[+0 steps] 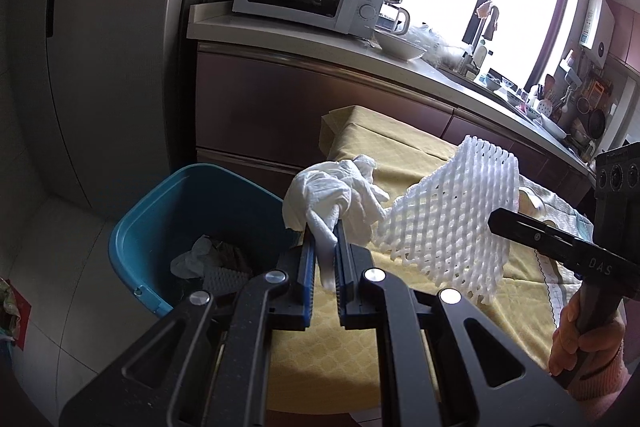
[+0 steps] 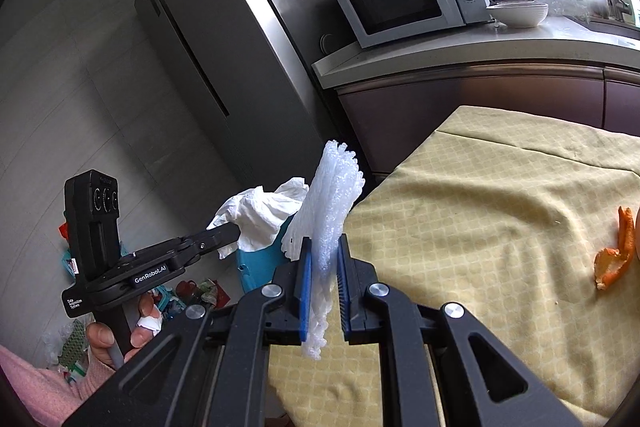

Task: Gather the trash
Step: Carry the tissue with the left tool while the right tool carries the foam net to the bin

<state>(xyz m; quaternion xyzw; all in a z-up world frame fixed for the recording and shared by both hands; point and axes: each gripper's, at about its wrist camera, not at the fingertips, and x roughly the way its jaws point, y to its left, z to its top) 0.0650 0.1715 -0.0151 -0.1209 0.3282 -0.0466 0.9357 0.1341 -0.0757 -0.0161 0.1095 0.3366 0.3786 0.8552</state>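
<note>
Left gripper [image 1: 326, 223] pinches a crumpled white tissue [image 1: 332, 195]; right gripper [image 2: 324, 251] pinches a white foam fruit net [image 2: 328, 199].
Both nearly closed; teal bin [image 1: 160, 219] beside the yellow-clothed table [image 2: 480, 207]; orange peel [image 2: 612, 259] on the cloth.

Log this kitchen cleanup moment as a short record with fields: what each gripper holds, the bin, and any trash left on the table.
left gripper: shut on tissue
right gripper: shut on foam net
bin: blue, open, on the floor beside the table, already holds crumpled trash
table: covered with a yellow cloth
trash left: orange peel on the cloth
</note>
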